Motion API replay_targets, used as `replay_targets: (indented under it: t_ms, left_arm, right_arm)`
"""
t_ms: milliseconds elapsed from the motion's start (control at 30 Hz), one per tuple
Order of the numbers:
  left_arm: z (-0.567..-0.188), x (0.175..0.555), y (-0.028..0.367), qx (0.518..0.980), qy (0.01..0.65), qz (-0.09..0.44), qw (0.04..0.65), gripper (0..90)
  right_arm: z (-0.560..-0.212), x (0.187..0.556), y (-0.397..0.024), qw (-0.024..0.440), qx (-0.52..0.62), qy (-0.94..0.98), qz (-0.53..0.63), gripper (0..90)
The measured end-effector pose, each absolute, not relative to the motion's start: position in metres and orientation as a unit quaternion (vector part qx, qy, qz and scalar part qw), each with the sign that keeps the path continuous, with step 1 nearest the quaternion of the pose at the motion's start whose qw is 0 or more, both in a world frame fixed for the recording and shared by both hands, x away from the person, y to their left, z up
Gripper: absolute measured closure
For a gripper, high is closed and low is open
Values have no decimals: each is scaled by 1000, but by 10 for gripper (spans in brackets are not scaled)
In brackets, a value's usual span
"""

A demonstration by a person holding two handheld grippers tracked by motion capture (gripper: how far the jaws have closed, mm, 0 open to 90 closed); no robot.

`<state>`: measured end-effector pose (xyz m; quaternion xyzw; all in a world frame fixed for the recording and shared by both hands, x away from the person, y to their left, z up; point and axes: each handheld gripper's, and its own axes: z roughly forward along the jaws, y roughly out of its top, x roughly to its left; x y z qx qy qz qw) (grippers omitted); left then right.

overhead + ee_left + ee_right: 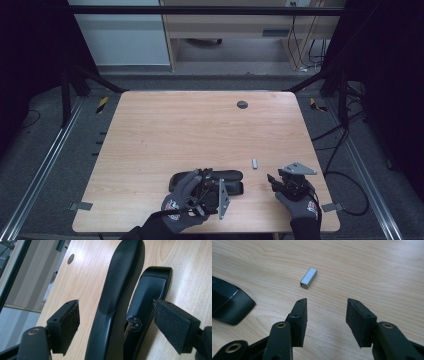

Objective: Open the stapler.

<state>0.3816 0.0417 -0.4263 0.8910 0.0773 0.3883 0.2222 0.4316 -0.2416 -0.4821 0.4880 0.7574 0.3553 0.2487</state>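
Your left hand-held gripper [116, 322] stands released, its pads either side of the black door handle [120, 290] lying on the tabletop [200, 130], not pressing it. Your right hand-held gripper [327, 315] is also released, empty, with the small metal block [308, 278] just ahead of it.

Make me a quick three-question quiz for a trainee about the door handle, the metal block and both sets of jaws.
1. True or false: the left gripper has its pads pressed onto the black door handle.
2. The small metal block lies: A) between the right gripper's jaws, B) on the table ahead of them, C) on the handle.
3. What round thing sits near the table's far edge?

Key: 1 false, the handle is between open jaws, untouched. 2 B. 3 a dark hole.
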Motion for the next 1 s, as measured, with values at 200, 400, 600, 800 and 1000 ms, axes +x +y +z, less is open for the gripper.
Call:
replay_targets:
  t_ms: [200,400,600,800,1000]
  left_arm:
    - [-428,384,37,892,73,392,212,212]
    - [-431,387,32,890,65,404,201,219]
    - [-434,391,28,890,63,409,191,228]
    - [-438,394,25,889,57,414,186,253]
    - [-442,395,19,889,53,419,177,285]
  right_arm:
    - [-482,431,-240,246,490,757,356,531]
    - [-482,431,-240,246,485,760,356,539]
    - [-481,430,-239,231,494,755,365,565]
    - [-481,430,-237,232,489,758,364,597]
    - [-482,430,-236,237,478,763,364,649]
